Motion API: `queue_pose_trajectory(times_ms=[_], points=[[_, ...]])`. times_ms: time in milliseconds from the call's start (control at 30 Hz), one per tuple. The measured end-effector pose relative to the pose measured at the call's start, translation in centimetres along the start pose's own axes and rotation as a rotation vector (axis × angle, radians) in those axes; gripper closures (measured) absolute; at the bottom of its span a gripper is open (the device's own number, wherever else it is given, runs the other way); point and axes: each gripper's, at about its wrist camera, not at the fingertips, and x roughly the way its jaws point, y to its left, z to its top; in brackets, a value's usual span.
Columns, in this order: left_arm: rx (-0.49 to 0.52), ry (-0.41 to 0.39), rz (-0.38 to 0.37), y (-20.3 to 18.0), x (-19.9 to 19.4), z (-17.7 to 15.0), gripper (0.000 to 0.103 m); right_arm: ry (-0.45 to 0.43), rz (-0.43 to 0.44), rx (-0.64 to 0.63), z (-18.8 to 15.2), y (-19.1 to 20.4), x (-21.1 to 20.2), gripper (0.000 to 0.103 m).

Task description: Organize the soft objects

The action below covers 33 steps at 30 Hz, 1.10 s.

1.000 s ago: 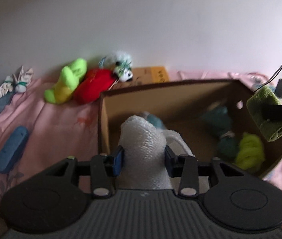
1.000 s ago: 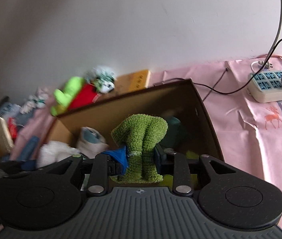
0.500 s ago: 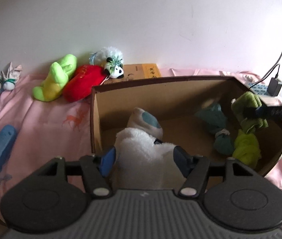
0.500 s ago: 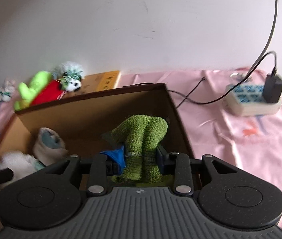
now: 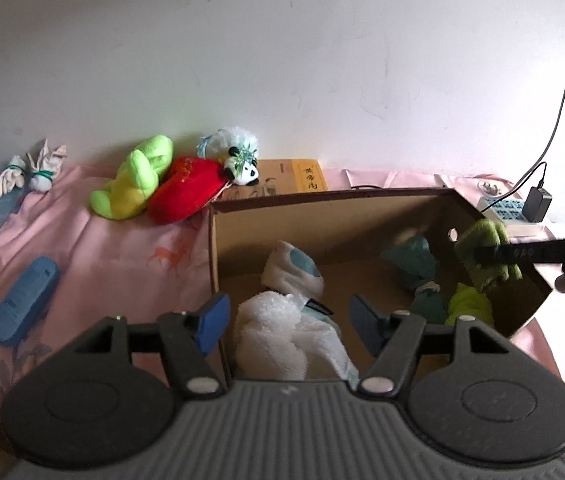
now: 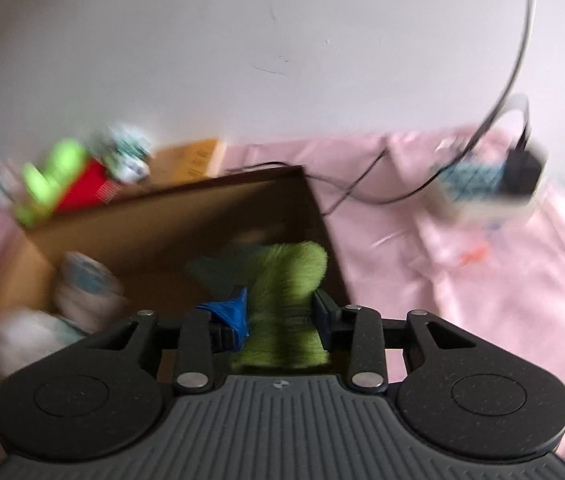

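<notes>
Left gripper [image 5: 288, 322] fingers had just spread wide, dropping the fluffy white towel bundle [image 5: 282, 332] into the near-left corner of the brown cardboard box [image 5: 322, 210]. Right gripper [image 6: 280, 312] fingers, easing apart, still pinched the rolled green terry cloth [image 6: 288, 284] over the box's right end; release looked imminent.

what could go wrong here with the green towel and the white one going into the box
1. The right gripper has just been easing open with the green towel between its jaws, close to the cardboard box's right wall; the towel may catch on the rim or fall outside.
2. The white towel lies by the near wall between the open left gripper's fingers; it could snag as the gripper pulls away.
</notes>
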Motion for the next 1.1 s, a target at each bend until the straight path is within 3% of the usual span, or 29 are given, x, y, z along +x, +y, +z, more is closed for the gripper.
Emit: queue_pose_trajectory(times_ms=[33, 100, 233, 333, 700, 900, 1100], points=[[-0.004, 0.001, 0.000, 0.0, -0.3, 0.0, 0.033, 0.005, -0.011, 0.023, 0.0, -0.3, -0.2, 0.085], [-0.011, 0.000, 0.001, 0.0, -0.8, -0.1, 0.033, -0.045, -0.080, -0.057, -0.3, 0.3, -0.8, 0.084], [-0.025, -0.001, 0.002, -0.1, -1.9, -0.4, 0.033, -0.045, 0.068, 0.091, -0.2, -1.3, -2.7, 0.084], [-0.020, -0.008, 0.015, -0.3, -2.8, -0.8, 0.033, -0.086, 0.064, 0.048, -0.7, -0.5, -4.6, 0.084], [0.027, -0.012, 0.061, -2.4, -6.1, -2.7, 0.032, -0.120, 0.273, 0.107, -3.7, -1.5, -10.7, 0.084], [0.034, 0.030, 0.091, -3.7, -6.8, -3.9, 0.032, -0.090, 0.370, 0.098, -6.3, -3.1, -12.9, 0.084], [0.029, 0.103, 0.132, -5.2, -6.7, -5.3, 0.032, -0.042, 0.395, 0.044, -9.3, -4.2, -14.2, 0.084]])
